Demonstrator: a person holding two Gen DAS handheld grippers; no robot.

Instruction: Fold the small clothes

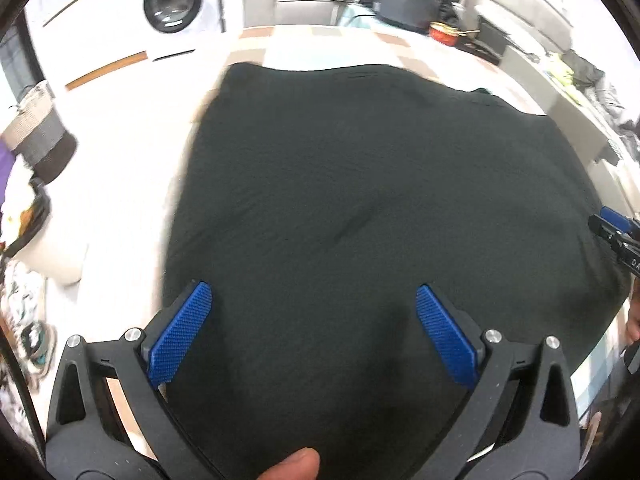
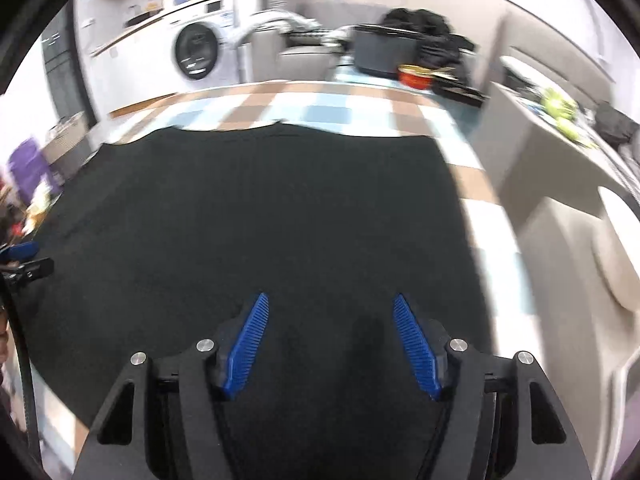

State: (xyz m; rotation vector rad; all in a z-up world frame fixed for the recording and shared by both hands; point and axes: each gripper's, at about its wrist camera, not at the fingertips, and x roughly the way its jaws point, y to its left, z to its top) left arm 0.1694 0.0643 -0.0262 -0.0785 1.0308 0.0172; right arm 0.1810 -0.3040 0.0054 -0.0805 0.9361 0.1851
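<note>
Left claw (image 1: pixel 314 292) wide open, right claw (image 2: pixel 330 300) open, both empty above black cloth (image 1: pixel 360 200)

My dark garment (image 1: pixel 360 220) runs under my fingers (image 1: pixel 182 336), its near edge hidden. The washing machine (image 2: pixel 198 52) and the clutter behind blur.

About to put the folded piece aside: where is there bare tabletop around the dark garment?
Free: the checked cloth strip beyond the dark garment, and the strip along its right edge. The far right corner is crowded with a red bowl and a dark bin.
</note>
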